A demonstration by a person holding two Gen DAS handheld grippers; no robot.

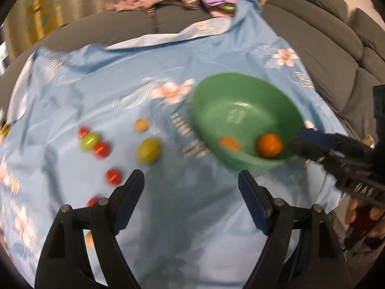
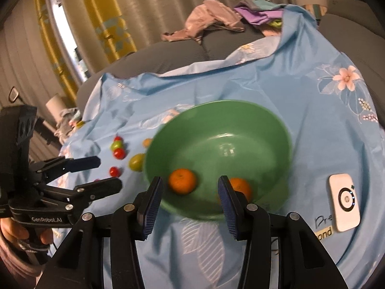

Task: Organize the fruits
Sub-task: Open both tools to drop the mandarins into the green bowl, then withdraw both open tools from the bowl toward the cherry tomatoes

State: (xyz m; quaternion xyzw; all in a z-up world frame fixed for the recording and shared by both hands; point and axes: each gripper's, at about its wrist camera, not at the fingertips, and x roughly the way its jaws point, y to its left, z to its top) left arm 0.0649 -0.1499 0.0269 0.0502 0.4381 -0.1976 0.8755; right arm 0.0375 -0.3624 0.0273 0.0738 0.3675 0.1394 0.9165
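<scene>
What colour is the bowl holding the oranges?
Green; the bowl shows best in the right wrist view.

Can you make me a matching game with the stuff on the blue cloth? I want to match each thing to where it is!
Things:
1. oranges
2. red fruits
3. white device
4. clothes

Places:
A. on the cloth, left of the bowl
B. on the cloth, right of the bowl
C. inside the bowl
D. piled on the grey sofa, beyond the cloth

Pairs: 1-C, 2-A, 3-B, 4-D
</scene>
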